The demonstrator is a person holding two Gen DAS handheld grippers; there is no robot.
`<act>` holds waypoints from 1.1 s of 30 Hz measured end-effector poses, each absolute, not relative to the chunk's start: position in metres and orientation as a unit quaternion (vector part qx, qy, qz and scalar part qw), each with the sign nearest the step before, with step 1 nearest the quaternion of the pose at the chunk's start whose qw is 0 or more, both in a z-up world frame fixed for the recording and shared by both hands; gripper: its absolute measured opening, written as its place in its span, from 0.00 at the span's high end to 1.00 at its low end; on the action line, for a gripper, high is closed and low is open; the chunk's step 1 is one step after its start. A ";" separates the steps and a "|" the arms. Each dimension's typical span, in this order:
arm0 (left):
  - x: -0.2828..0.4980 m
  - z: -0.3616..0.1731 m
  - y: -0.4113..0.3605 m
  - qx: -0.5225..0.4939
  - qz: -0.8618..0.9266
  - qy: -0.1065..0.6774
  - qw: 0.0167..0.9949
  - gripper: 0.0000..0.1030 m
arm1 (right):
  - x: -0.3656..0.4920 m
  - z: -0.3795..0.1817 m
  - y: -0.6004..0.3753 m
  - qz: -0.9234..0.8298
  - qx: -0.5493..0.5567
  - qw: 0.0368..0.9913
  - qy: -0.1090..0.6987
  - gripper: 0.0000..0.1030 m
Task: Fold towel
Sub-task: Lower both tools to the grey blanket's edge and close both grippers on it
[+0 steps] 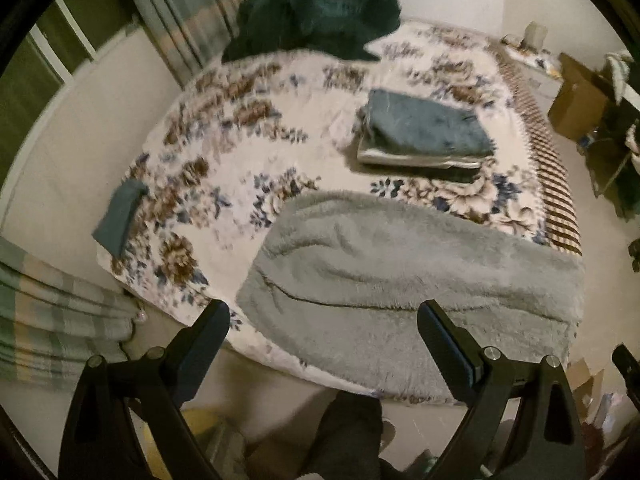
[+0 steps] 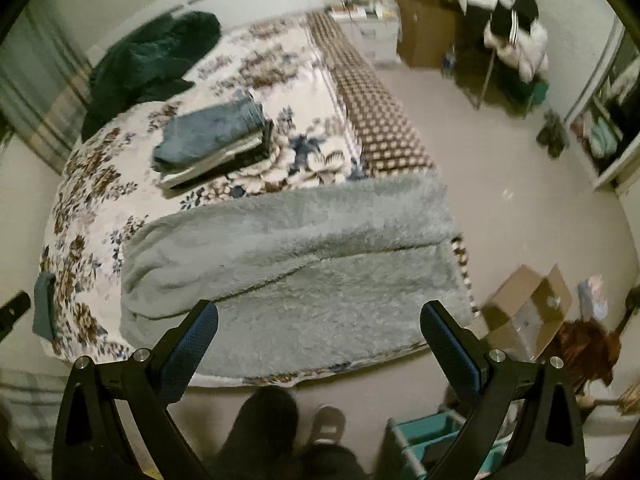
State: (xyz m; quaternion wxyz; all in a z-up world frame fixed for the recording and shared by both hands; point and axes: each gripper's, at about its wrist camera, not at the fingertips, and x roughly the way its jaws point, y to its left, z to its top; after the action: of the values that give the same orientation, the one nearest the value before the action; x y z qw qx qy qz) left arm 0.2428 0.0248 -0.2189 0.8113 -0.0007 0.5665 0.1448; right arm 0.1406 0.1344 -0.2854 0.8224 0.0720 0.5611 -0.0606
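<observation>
Towel point(image 1: 400, 280) lies on bed point(image 1: 224, 152), folded stack point(image 1: 424, 136) behind it.

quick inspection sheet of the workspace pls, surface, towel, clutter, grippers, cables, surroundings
surface: bed with floral cover, checked fabric along its right edge
job's things: grey fluffy towel lying across the near end of the bed, already doubled over with creases
clutter: stack of folded towels, blue one on top; dark green heap at the far end; small blue cloth at the left edge
grippers: left gripper and right gripper both open, above the near edge, holding nothing
cables: nothing seen
surroundings: open cardboard box on the floor, curtains, person's legs below
</observation>
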 end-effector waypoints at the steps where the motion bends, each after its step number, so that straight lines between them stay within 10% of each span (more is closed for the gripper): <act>1: 0.254 -0.230 0.030 -0.007 0.147 0.575 0.805 0.07 | 0.156 -0.299 0.132 -0.064 0.081 0.816 0.568 0.00; 23: 0.522 -0.566 0.136 -0.277 0.211 0.724 0.595 0.12 | 0.458 -0.665 0.009 -0.203 0.358 0.611 0.676 0.01; 26: 0.523 -0.581 0.137 -0.284 0.212 0.727 0.589 0.26 | 0.466 -0.703 -0.004 -0.212 0.403 0.577 0.677 0.07; 30: 0.516 -0.591 0.133 -0.258 0.213 0.731 0.595 0.76 | 0.474 -0.742 -0.007 -0.227 0.429 0.545 0.684 0.20; 33: 0.506 -0.583 0.131 -0.242 0.217 0.719 0.615 0.93 | 0.474 -0.754 -0.004 -0.248 0.427 0.544 0.679 0.50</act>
State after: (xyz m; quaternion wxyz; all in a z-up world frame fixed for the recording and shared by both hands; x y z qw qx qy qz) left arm 0.5061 0.1309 -0.5833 0.6146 -0.2417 0.7187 0.2175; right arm 0.4743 -0.0044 -0.7539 0.5440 0.4270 0.6785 -0.2476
